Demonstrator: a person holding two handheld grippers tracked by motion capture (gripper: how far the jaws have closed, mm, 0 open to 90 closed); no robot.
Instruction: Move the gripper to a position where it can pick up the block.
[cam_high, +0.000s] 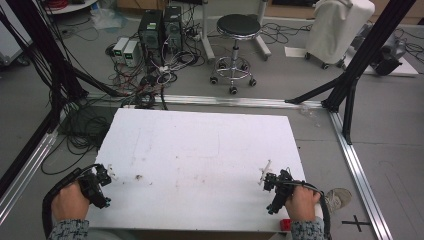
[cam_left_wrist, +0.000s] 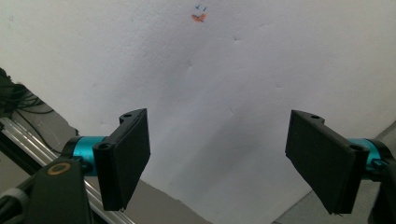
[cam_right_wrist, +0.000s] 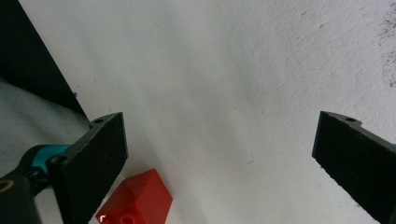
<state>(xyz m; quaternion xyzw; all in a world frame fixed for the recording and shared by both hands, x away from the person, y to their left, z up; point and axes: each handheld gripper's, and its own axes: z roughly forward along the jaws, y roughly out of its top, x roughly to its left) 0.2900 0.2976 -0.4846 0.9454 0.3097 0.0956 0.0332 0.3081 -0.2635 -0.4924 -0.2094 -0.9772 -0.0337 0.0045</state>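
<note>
Block: red, studded, seemingly plastic; table edge, 5 o'clock.
Left gripper: jaws apart.
Right gripper: jaws apart.

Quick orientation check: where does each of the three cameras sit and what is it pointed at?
High view: above the person's side, looking forward and down on the white table; both hands, left gripper and right gripper show.
Left gripper view: on the left gripper, jaws wide apart, facing the tabletop.
Right gripper view: on the right gripper, jaws apart, facing the table's edge and a red brick.
Shared: high and right gripper views both catch the red brick.
</note>
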